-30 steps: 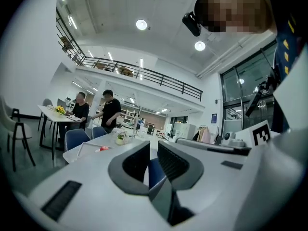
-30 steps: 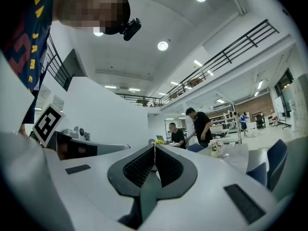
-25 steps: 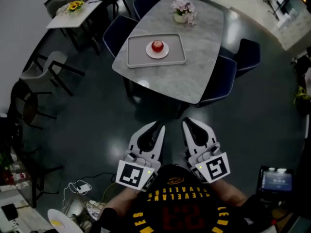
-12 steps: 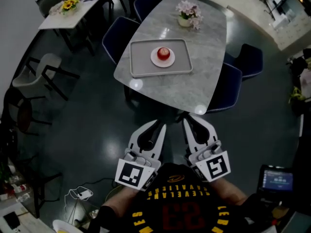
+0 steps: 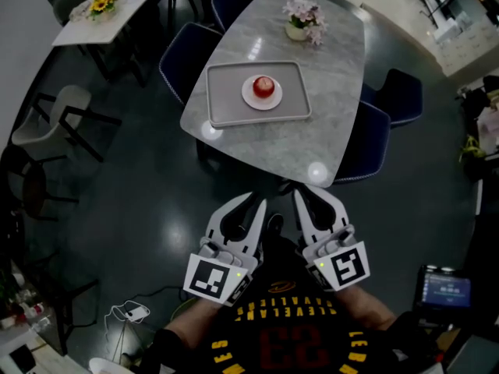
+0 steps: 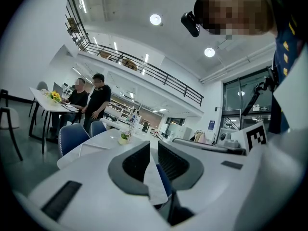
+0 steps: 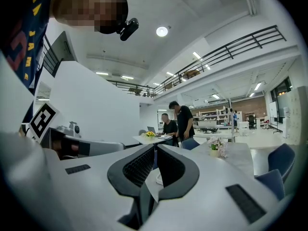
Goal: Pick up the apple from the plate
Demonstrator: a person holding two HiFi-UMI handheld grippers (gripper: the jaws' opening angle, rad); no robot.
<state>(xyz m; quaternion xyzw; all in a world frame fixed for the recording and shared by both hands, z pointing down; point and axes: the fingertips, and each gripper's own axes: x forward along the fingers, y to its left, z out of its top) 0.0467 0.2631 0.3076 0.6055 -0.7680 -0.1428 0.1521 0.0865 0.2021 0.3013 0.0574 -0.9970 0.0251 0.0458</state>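
Head view: apple (image 5: 264,86) is sitting on the plate (image 5: 249,97), untouched. Plate is resting inside the tray (image 5: 224,92), a bit right of tray centre. Tray is lying on the table (image 5: 312,131). Flowers (image 5: 300,20) are standing beyond the tray's far edge, and blue chairs (image 5: 376,135) are sitting off to the tray's right, past the tabletop.

Left gripper (image 5: 256,202) and right gripper (image 5: 299,194) are hanging side by side, well short of the tray's near edge. Both are over dark floor, not yet over the tabletop, and pointing roughly toward the tray.

- **Left claw:** its own view is showing the jaws slightly spread, a narrow gap with nothing in it.
- **Right claw:** the jaws are standing closer, only a slit between them, also nothing in it.
- **Apple in gripper views:** too small to make out in either.

**Progress, my read:** nothing of the pick is done, and this is looking like the approach.

**Left to do:**
- close the distance to the tray
- spread one claw wide enough for the apple
- bracket it, pinch it, and lift it clear of the plate

Both current gaps are looking too narrow for the apple. Can't tell which gripper is taking it.
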